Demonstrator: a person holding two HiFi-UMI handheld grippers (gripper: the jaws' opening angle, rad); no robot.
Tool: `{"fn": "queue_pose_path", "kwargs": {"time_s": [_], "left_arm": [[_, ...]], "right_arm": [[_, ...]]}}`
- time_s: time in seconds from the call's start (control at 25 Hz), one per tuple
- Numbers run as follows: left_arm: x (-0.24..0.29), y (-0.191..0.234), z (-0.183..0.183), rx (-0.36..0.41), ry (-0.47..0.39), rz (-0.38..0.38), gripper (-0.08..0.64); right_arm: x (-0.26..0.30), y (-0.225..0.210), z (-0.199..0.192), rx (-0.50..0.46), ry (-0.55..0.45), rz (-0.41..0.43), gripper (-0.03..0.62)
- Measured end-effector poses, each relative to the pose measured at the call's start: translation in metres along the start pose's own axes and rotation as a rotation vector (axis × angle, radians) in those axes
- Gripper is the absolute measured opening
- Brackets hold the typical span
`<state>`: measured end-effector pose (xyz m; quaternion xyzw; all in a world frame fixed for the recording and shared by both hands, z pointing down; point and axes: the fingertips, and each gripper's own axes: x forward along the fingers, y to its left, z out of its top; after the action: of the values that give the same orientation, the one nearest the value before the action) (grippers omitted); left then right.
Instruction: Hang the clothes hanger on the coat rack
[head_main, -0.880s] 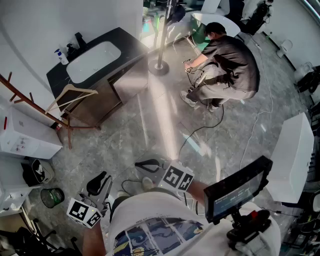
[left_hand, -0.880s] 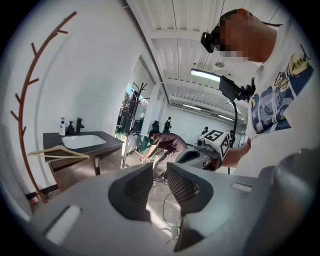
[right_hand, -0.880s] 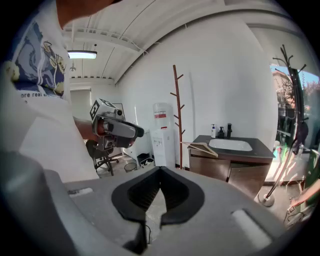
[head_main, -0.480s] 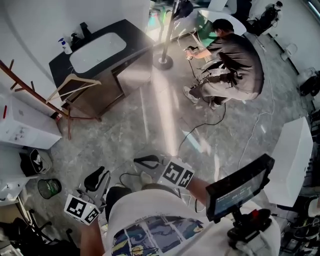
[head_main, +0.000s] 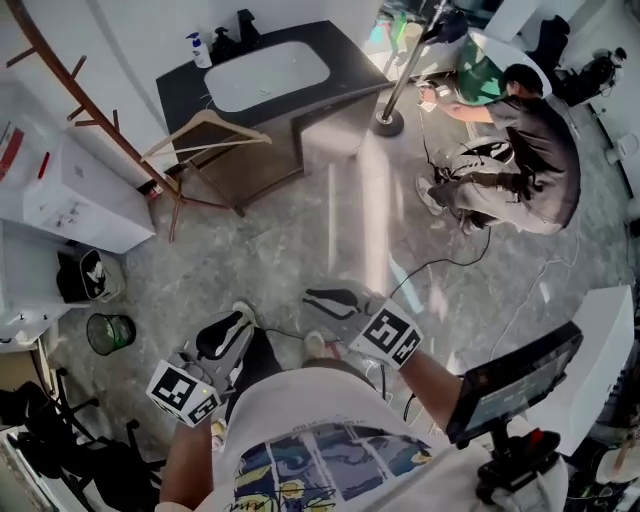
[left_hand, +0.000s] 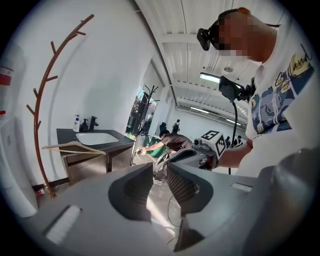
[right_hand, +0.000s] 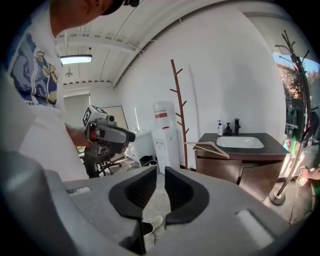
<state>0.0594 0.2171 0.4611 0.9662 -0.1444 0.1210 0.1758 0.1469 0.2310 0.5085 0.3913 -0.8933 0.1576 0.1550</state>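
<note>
A wooden clothes hanger (head_main: 205, 135) lies on the front left corner of the dark vanity; it also shows as the hanger (left_hand: 75, 146) and the hanger (right_hand: 210, 147). The brown branch-like coat rack (head_main: 85, 95) stands left of the vanity against the wall, visible as the rack (left_hand: 37, 115) and the rack (right_hand: 179, 110). My left gripper (head_main: 235, 325) and right gripper (head_main: 320, 298) are held low in front of me, far from both. Each pair of jaws stands a narrow gap apart with nothing between, seen at the left gripper (left_hand: 159, 172) and the right gripper (right_hand: 161, 175).
The vanity with a white sink (head_main: 270, 75) stands ahead. A white water dispenser (head_main: 70, 190) is left of the rack. A person (head_main: 510, 150) crouches at the right by a lamp base (head_main: 388, 123). Cables (head_main: 430, 265) cross the floor, and a bin (head_main: 110, 332) sits at the left.
The head view has swung, so the vanity, hanger and rack sit further right and higher in the frame. Both grippers have moved slightly up the frame; their jaws look unchanged.
</note>
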Motion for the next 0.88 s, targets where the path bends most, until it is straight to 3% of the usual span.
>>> {"fn": "queue_pose_path", "kwargs": {"time_s": [0.24, 0.6, 0.88], "left_arm": [[-0.017, 0.071, 0.023, 0.006, -0.031, -0.023, 0.092], [-0.062, 0.176, 0.05, 0.024, -0.05, -0.072, 0.092], [-0.075, 0.226, 0.065, -0.003, -0.036, -0.072, 0.092]], "right_arm": [[0.06, -0.029, 0.031, 0.043, 0.017, -0.041, 0.057], [0.166, -0.085, 0.075, 0.002, 0.074, -0.154, 0.066], [0.213, -0.141, 0.084, -0.04, 0.158, -0.264, 0.067]]}}
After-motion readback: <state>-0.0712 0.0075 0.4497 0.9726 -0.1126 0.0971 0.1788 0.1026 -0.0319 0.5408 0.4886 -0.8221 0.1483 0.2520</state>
